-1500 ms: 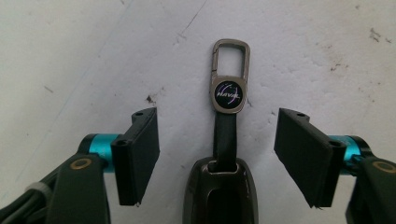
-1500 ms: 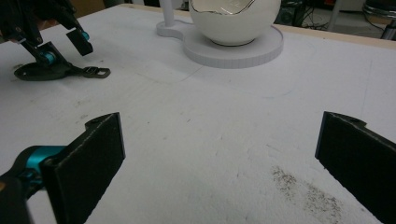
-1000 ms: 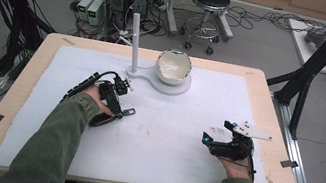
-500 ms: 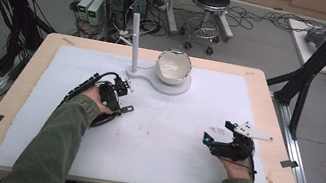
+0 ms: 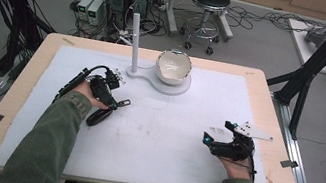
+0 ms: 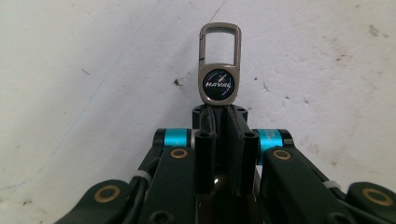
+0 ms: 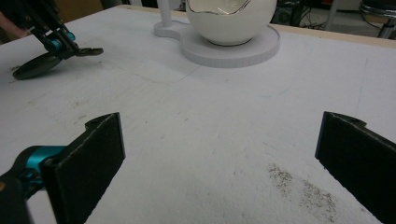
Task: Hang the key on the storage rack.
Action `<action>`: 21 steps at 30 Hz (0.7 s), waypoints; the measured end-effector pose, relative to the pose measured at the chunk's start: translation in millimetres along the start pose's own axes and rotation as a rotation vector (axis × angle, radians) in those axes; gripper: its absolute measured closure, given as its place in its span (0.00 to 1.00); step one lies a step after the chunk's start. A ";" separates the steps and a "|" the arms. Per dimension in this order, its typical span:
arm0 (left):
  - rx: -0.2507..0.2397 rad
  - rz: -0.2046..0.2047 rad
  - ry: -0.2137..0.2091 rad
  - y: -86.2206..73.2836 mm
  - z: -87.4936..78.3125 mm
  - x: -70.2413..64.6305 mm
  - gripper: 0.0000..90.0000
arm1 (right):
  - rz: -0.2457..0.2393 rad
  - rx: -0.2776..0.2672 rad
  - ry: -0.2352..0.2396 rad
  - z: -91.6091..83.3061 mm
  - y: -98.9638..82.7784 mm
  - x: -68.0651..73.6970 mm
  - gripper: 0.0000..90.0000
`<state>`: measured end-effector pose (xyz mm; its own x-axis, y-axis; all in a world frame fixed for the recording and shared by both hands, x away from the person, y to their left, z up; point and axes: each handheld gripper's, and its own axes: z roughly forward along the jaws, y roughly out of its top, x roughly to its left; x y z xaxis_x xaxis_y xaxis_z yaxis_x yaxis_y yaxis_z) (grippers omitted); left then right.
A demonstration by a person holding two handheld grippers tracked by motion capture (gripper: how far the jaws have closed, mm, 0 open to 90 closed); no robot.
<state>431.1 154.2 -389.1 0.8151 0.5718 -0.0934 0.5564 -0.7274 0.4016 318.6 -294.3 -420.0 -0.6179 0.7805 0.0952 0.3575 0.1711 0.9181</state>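
Closed since before, left gripper [image 6: 219, 135] fingers [image 6: 204, 154] clamp keychain [image 6: 219, 70].

Lighting is even, diffuse and bright across the white mat [image 5: 163, 137], with soft, short shadows and no harsh glare. The high view is slightly soft and low in detail. In the right gripper view the near jaws are blurred, and the bowl [image 7: 229, 21] reads reasonably sharp.
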 end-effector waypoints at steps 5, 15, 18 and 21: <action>-0.028 -0.022 -0.001 -4.6 -15.4 2.7 0.91 | 0.008 -0.002 -0.002 -0.9 0.1 0.0 0.00; -0.034 -0.023 0.037 4.0 -41.2 1.4 0.91 | 0.010 -0.002 0.007 -0.7 0.0 0.1 0.00; -0.051 -0.022 0.051 8.9 -50.5 0.8 0.91 | 0.010 -0.002 0.007 -0.7 -0.1 0.1 0.00; -0.048 -0.018 0.064 12.9 -57.6 -0.5 0.91 | 0.008 0.000 0.006 -0.3 -0.5 0.0 0.00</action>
<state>428.6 166.3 -331.5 0.7923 0.6086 -0.0429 0.5608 -0.6988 0.4441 318.2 -294.5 -420.3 -0.6191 0.7783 0.1047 0.3622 0.1648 0.9174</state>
